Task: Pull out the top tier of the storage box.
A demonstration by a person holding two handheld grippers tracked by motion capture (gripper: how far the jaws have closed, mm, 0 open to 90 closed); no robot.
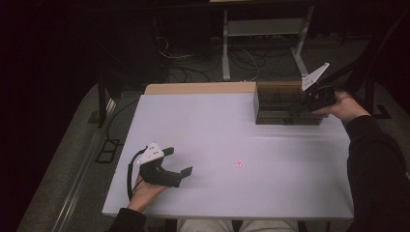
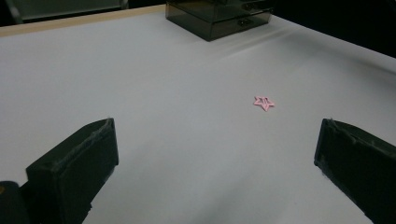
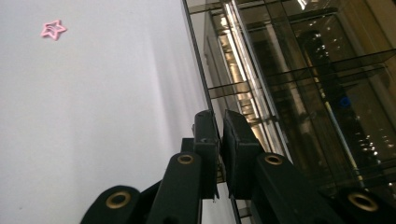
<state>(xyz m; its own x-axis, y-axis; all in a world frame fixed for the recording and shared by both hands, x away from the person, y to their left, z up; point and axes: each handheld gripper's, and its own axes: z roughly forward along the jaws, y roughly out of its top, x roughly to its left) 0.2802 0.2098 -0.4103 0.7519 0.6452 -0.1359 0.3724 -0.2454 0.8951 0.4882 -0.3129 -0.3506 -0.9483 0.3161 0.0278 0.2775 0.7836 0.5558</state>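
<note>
A small pink star point(image 1: 238, 164) lies flat on the white table point(image 1: 217, 121), right of centre; it also appears as the star point(image 2: 264, 102) ahead of my left jaws and as the star point(image 3: 53, 29) far off. My left gripper point(image 1: 179, 160) rests near the table's front left, held in a hand, and its jaws stand wide open with nothing between them point(image 2: 218, 128). My right gripper point(image 1: 296, 109) is at the smoky transparent box point(image 1: 280, 104) at the back right. Its jaws point(image 3: 222, 119) are pressed close together on a thin front edge of the box point(image 3: 303, 93).
The box point(image 2: 210, 18) has inner dividers and a drawer-like front. A wooden strip point(image 1: 200, 88) runs along the table's far edge. Beyond it stand a metal frame point(image 1: 263, 34) and cables on the floor. Bare tabletop lies between the two grippers.
</note>
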